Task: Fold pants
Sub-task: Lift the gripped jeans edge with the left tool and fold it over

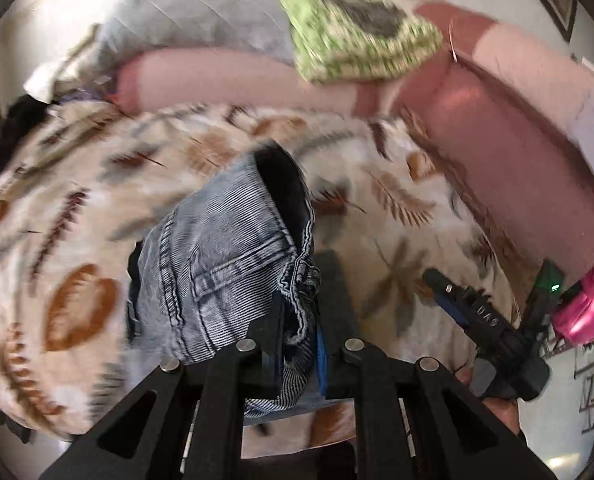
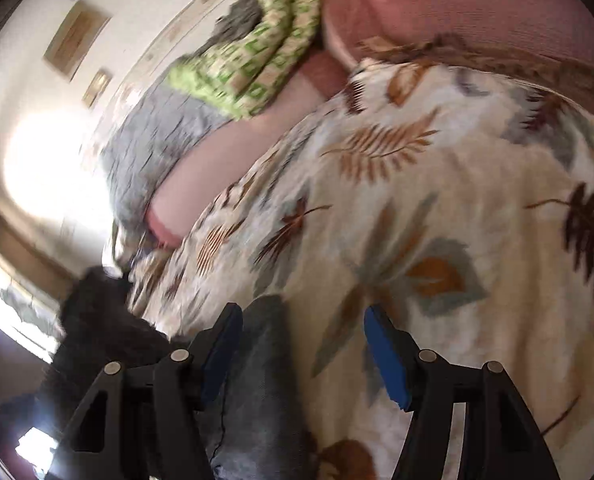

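The faded blue-grey denim pants (image 1: 217,248) hang bunched above the leaf-print bedspread (image 1: 77,200). My left gripper (image 1: 303,320) is shut on them at a seam by the pocket. The picture is blurred by motion. Low on the right of the left wrist view, a hand holds my right gripper (image 1: 457,300) apart from the pants. In the right wrist view, my right gripper (image 2: 303,344) stands open over the bedspread (image 2: 437,220). A strip of denim (image 2: 261,360) lies between its blue pads (image 2: 383,360), close to the left one, and neither pad presses on it.
A pink bolster (image 1: 225,80), a grey quilted pillow (image 1: 201,12) and a green patterned cloth (image 1: 349,40) lie at the head of the bed. A pink padded edge (image 1: 517,168) runs along the right. Dark fuzzy cloth (image 2: 97,320) sits at the bed's left side.
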`<move>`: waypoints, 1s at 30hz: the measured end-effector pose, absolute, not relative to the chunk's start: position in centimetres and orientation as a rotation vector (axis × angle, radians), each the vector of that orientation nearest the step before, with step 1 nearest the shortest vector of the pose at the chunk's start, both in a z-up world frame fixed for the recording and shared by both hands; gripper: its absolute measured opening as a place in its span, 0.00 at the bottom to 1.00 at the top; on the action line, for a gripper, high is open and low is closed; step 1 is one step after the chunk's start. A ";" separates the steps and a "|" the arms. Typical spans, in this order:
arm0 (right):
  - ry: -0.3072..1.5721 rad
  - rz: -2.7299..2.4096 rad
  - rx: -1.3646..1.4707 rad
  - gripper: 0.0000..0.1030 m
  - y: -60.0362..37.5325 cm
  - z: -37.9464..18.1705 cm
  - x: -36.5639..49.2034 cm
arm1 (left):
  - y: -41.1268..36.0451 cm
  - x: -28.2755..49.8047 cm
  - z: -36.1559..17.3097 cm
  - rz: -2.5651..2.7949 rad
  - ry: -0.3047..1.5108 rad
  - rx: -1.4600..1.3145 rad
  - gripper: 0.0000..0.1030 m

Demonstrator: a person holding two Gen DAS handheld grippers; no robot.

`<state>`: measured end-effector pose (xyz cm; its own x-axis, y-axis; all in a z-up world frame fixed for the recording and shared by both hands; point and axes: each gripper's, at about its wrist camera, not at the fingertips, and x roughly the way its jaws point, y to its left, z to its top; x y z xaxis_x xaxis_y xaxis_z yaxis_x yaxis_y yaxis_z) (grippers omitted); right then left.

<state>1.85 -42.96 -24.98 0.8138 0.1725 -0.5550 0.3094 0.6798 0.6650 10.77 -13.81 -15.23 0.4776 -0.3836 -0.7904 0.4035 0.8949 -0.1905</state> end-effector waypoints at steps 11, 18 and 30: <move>0.698 -0.044 0.873 0.65 -43.2 -25.8 2.9 | -13.5 10.7 -15.7 -0.572 0.982 0.112 0.40; 0.778 0.118 0.829 0.72 -38.9 -26.0 5.4 | -7.8 12.9 -20.0 -0.357 1.033 0.137 0.42; 0.905 0.187 0.952 0.73 -36.8 -30.2 9.7 | -6.2 12.4 -25.1 -0.302 1.145 0.165 0.41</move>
<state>9.69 -36.77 -30.18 0.6322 0.5080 -0.5850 0.2344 0.5943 0.7693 12.38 -6.17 -25.07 0.3788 -0.1508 -0.9131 0.3186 0.9476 -0.0243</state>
